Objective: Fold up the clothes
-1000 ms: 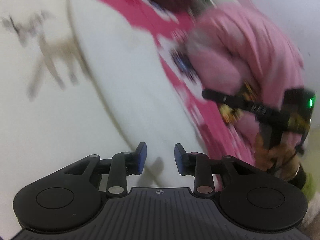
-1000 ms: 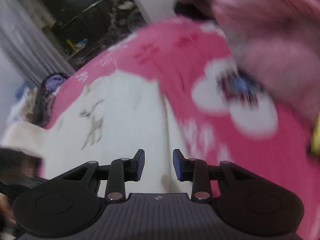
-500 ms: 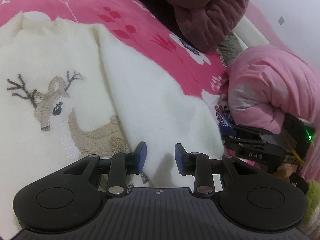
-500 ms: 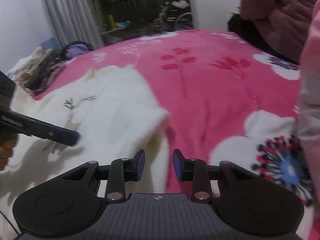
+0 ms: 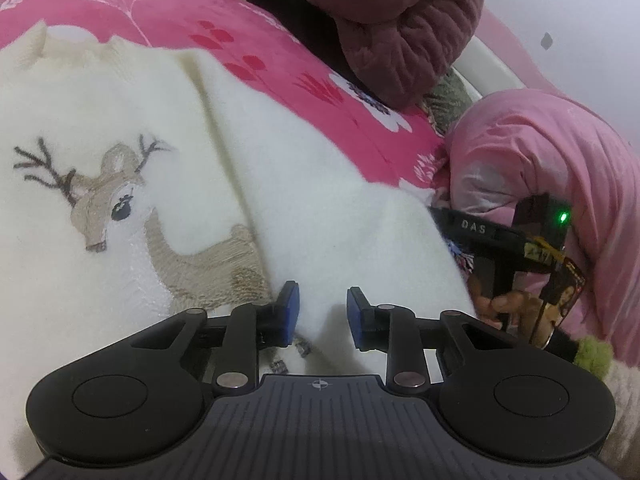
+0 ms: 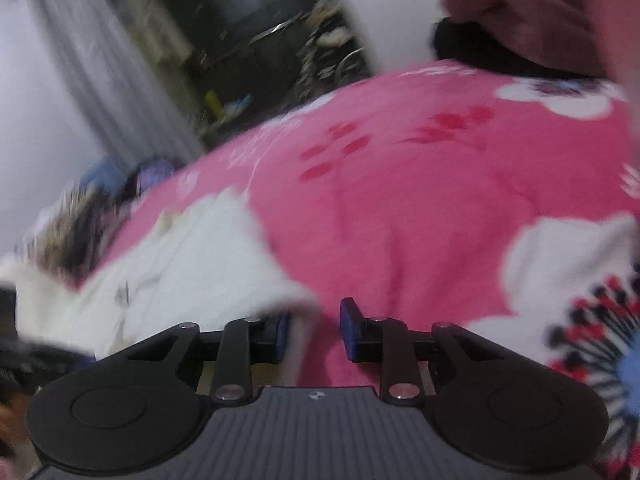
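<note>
A white sweater [image 5: 120, 92] with a tan deer [image 5: 120, 216] lies flat on the pink flowered blanket [image 5: 256, 40]. My left gripper [image 5: 322, 314] hovers low over the sweater's right sleeve [image 5: 340, 200]; its jaws are closing, with sleeve fabric under the gap and the pads not pressing on it. In the left wrist view, my right gripper [image 5: 438, 216] reaches the sleeve's far edge. The blurred right wrist view has the right gripper [image 6: 314, 330] closing, the white sleeve end [image 6: 240, 280] lapping over its left pad and pink blanket [image 6: 400, 200] behind the gap.
A maroon quilted jacket [image 5: 400, 32] and a black garment [image 5: 296, 12] lie at the blanket's far side. The person's hand [image 5: 504, 304] and pink sleeve [image 5: 540, 160] are at the right. A dark doorway [image 6: 260, 40] and curtain [image 6: 100, 80] lie beyond the bed.
The left gripper moved in over the sleeve and settled beside the deer. The right gripper came down to the sleeve's edge, and its view is blurred by motion again.
</note>
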A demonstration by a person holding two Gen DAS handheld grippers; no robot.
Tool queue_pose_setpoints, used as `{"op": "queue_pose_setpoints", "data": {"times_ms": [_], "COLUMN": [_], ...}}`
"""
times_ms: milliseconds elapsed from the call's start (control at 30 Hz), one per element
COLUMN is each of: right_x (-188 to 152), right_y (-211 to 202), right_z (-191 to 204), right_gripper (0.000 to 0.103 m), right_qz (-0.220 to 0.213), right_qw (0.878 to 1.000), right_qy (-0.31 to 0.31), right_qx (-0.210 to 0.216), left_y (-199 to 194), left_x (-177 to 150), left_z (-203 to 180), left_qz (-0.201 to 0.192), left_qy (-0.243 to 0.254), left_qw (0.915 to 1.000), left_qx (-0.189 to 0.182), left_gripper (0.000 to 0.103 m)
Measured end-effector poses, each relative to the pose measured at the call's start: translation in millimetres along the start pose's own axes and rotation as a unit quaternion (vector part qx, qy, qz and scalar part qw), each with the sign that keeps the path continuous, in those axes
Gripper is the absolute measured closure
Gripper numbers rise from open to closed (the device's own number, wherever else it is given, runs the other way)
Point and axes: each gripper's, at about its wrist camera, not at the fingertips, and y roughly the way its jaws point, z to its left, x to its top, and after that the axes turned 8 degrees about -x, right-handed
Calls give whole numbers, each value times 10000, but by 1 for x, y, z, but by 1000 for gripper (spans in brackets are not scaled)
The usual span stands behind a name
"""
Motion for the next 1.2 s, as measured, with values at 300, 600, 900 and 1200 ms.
{"op": "queue_pose_setpoints", "data": {"times_ms": [300, 600, 900, 1200], "right_x": [2, -1, 33, -14], "right_y": [-2, -20, -62, -56], "right_z": [-7, 13, 47, 9], "right_gripper": [73, 71, 71, 75], "right_qz": [63, 194, -460, 506], "right_qw": [9999, 9973, 9931, 9979], "right_qy": [110, -567, -753, -33], "right_qx": [52, -425, -774, -392], "left_y": [-16, 72, 72, 75], "left_x": [51, 126, 115, 115], "left_z": [-10, 33, 36, 41], "left_qz": [-613, -634, -1052, -1116], "left_qy": [93, 539, 566, 497], "left_qw": [9975, 9878, 9833, 9836], "left_qx": [335, 1318, 1372, 1325], "left_gripper": [72, 77, 78, 78]}}
